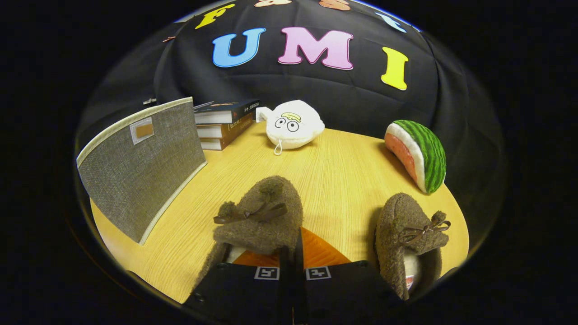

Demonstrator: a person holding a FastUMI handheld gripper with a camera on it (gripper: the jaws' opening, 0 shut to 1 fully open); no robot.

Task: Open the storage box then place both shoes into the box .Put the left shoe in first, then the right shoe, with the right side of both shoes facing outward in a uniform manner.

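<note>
Tongs [292, 266] look clenched on the side wall of the near shoe [259, 216]. Other shoe [408, 234] sits right of it, grey storage box [142, 169] left, all on the desk [343, 171].

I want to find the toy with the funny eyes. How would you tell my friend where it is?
Start at the wooden table and look to its far edge, by the black cloth wall. The white plush toy lies there, well beyond the shut hand-held gripper and the brown slippers, between the stack of books and the watermelon slice plush. It alone is white with cartoon eyes.
</note>
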